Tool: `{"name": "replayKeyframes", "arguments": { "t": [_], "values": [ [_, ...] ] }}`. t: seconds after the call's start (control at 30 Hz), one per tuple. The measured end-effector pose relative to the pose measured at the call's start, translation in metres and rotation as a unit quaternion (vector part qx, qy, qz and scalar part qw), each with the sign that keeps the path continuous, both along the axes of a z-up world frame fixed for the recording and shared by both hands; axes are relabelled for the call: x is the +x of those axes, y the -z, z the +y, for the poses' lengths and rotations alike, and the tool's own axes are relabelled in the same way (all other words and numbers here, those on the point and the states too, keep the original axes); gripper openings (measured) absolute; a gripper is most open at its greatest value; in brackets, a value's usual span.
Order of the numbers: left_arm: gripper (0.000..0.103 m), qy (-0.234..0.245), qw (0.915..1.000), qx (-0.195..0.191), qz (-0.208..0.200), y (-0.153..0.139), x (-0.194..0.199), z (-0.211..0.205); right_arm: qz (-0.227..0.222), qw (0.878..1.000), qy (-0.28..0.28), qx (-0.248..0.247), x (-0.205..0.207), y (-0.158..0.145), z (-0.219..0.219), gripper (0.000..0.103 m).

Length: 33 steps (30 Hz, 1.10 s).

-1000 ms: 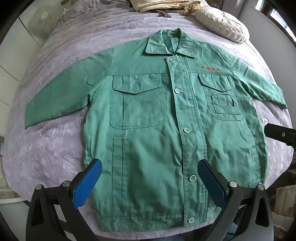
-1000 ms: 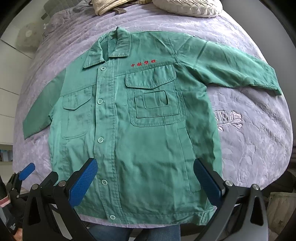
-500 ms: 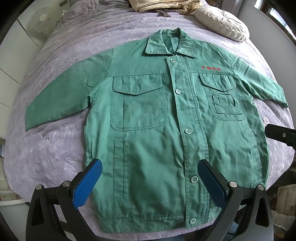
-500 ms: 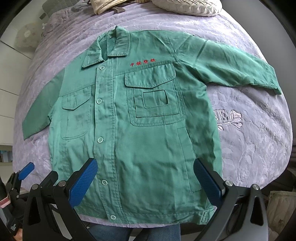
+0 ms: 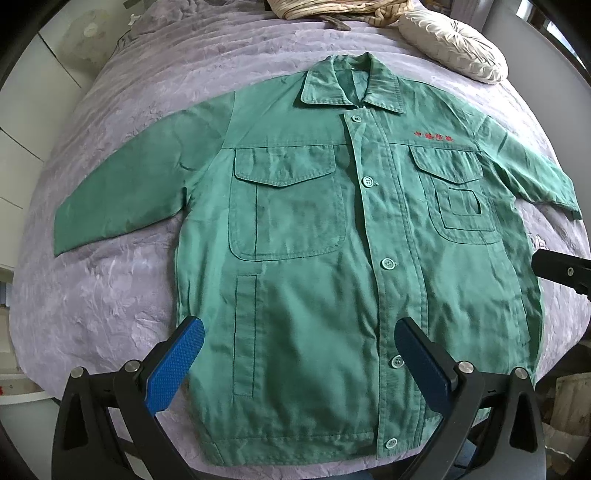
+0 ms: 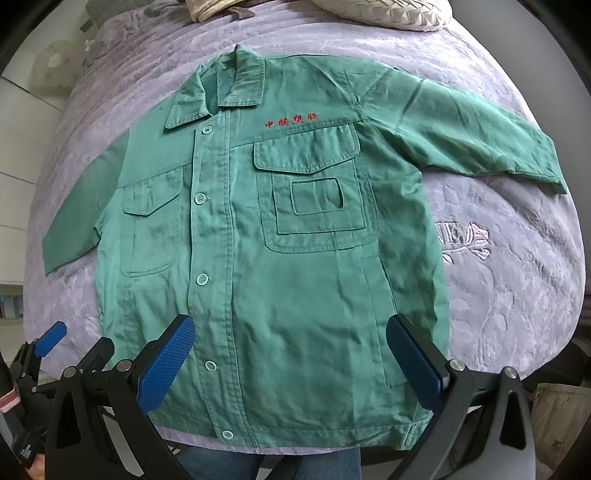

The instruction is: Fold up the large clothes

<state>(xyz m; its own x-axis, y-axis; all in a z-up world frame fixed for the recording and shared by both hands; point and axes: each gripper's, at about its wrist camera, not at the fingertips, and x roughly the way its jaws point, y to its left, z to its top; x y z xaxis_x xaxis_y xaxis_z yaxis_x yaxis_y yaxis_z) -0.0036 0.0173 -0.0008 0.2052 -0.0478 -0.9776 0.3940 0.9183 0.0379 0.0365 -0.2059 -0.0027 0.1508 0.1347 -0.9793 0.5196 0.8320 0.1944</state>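
Note:
A green work jacket (image 5: pixel 332 258) lies flat and buttoned on a purple bedspread (image 5: pixel 122 110), collar far, hem toward me, both sleeves spread out sideways. Red characters mark its chest. My left gripper (image 5: pixel 299 354) hovers open above the hem's left half with nothing between its blue pads (image 5: pixel 175 369). In the right wrist view the same jacket (image 6: pixel 295 240) fills the middle, and my right gripper (image 6: pixel 288 358) stands open over the hem's right half, also empty. The left gripper (image 6: pixel 44 343) shows at the lower left there.
A cream round cushion (image 5: pixel 454 48) and a striped bundle of cloth (image 5: pixel 332 11) sit at the bed's far end. An embroidered flower (image 6: pixel 465 240) decorates the bedspread right of the jacket. White cabinets (image 5: pixel 22 147) stand to the left. A person's jeans (image 6: pixel 325 465) show below the hem.
Both grippers have edged slightly forward and up over the jacket, which looks a little lower in the views. The jacket itself has not moved. Both stay open.

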Motion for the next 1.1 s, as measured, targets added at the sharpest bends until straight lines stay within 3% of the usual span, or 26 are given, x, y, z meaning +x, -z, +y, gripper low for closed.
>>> {"name": "replayKeyframes", "arguments": {
  "t": [1.1],
  "values": [
    [0.103,-0.002,1.0,0.005,0.001,0.0059,0.0025,-0.0022,0.007,1.0,-0.005,0.0,0.0059,0.0055,0.002,0.103]
  ]
}}
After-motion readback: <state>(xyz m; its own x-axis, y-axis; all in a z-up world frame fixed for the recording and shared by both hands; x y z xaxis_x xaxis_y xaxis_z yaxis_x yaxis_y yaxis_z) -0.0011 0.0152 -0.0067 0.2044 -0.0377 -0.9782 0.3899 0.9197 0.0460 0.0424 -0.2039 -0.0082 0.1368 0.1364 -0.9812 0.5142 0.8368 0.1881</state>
